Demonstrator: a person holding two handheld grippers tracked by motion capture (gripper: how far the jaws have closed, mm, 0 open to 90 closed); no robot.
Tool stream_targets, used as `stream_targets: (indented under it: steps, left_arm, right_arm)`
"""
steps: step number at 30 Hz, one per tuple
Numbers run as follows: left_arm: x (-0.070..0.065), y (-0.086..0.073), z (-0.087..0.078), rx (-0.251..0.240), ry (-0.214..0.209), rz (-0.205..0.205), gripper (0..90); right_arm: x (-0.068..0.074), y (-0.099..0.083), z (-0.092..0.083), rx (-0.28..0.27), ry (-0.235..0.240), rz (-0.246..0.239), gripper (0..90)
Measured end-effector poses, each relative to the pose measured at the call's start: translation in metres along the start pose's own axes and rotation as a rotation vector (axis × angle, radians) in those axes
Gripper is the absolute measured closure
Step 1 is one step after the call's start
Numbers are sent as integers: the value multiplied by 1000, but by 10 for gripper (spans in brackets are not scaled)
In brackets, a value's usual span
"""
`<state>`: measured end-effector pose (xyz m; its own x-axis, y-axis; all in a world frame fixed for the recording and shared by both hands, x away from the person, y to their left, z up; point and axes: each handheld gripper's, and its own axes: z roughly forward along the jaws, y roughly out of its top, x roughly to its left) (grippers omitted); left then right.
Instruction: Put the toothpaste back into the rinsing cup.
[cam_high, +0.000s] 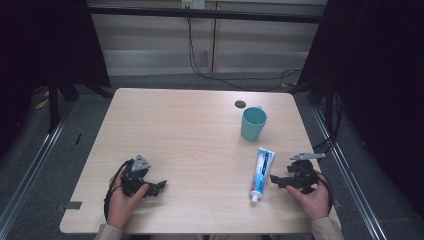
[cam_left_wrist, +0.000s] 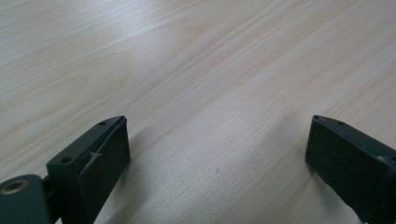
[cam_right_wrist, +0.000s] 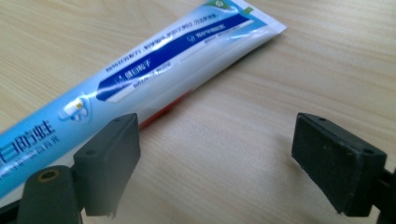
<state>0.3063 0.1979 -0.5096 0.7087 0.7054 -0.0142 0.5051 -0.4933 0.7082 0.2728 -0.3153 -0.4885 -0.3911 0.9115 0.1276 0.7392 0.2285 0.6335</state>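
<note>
Nothing is picked up yet: the toothpaste tube (cam_high: 262, 174) lies at lower right, just beside the spread right gripper (cam_high: 276, 179); the left gripper (cam_high: 161, 186) is spread too, empty

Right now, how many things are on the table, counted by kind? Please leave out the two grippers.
Cup: 1
Toothpaste tube: 1
Dark round disc: 1
Total: 3
</note>
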Motion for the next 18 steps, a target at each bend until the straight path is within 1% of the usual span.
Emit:
stream_targets:
  steps: [1,2,3,4,5,6,8,10,12,13,15,16,17,18]
  left_arm:
    - [0,0,0,0,0,0,61]
    - [0,0,0,-2,1,-2,61]
    - [0,0,0,-2,1,-2,61]
    - [0,0,0,0,1,0,61]
    - [0,0,0,-1,0,-2,61]
    - [0,0,0,-1,0,-2,61]
    - [0,0,0,0,0,0,61]
    - [0,0,0,-2,1,-2,61]
    - [0,0,0,-2,1,-2,61]
    - [0,0,0,0,0,0,61]
    - [0,0,0,-1,0,-2,61]
    - [0,0,0,-1,0,-2,61]
    - [0,0,0,-1,0,-2,61]
    - [0,0,0,0,0,0,61]
  right_arm:
    - [0,0,0,0,0,0,152]
    - [0,7,-3,9,-8,-1,164]
    - [0,7,-3,9,-8,-1,164]
    - [1,13,-5,18,-2,9,178]
    - [1,13,-5,18,-2,9,178]
    - [1,19,-4,27,4,15,187]
    - [3,23,-4,29,26,23,206]
    - [3,25,-4,34,31,27,213]
    - [6,31,-3,34,35,28,212]
    - [9,36,-1,51,35,31,212]
    - [11,39,-1,61,29,31,212]
    - [14,43,2,71,35,39,212]
    - [14,43,2,71,35,39,212]
    - [17,46,5,82,31,40,211]
